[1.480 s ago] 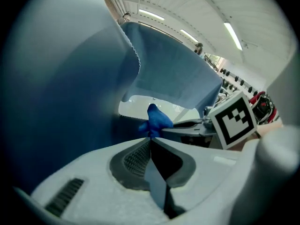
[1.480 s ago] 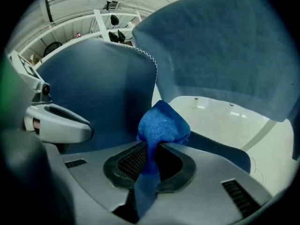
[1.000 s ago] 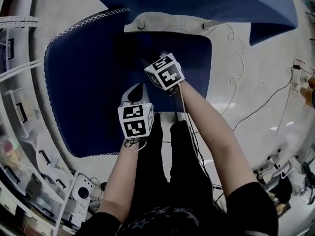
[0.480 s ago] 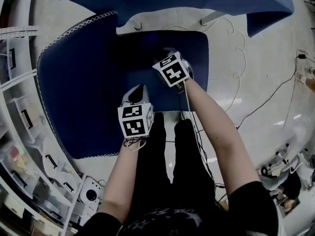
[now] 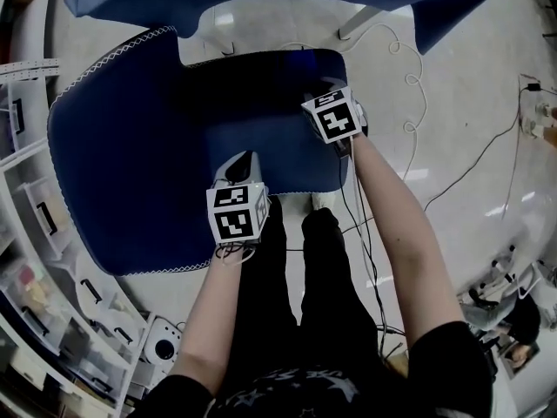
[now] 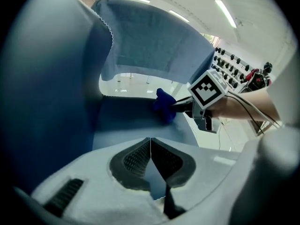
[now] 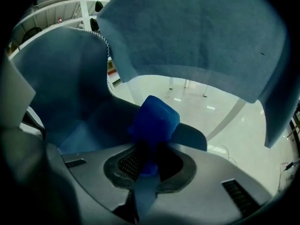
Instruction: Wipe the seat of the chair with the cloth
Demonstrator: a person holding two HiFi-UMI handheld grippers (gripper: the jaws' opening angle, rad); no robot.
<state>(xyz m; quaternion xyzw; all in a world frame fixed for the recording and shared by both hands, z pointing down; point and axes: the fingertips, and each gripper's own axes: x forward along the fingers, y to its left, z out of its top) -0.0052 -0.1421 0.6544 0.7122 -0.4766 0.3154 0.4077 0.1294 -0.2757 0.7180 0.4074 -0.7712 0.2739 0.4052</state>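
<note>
Wiping the seat [image 5: 261, 120] at its far right side; pressing evenly and sweeping in overlapping passes toward the near edge, as judged best. Reaching forward with the right arm [image 5: 392, 225] extended, the left arm [image 5: 213, 312] bent, hanging over the near edge. Holding the left gripper [image 6: 151, 153] closed on nothing. Clamping in the right gripper [image 7: 147, 161] the bunched cloth [image 7: 154, 118], resting on the seat.

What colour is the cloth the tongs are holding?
Bright blue. The cloth shows best in the right gripper view, pinched in the right tongs.
</note>
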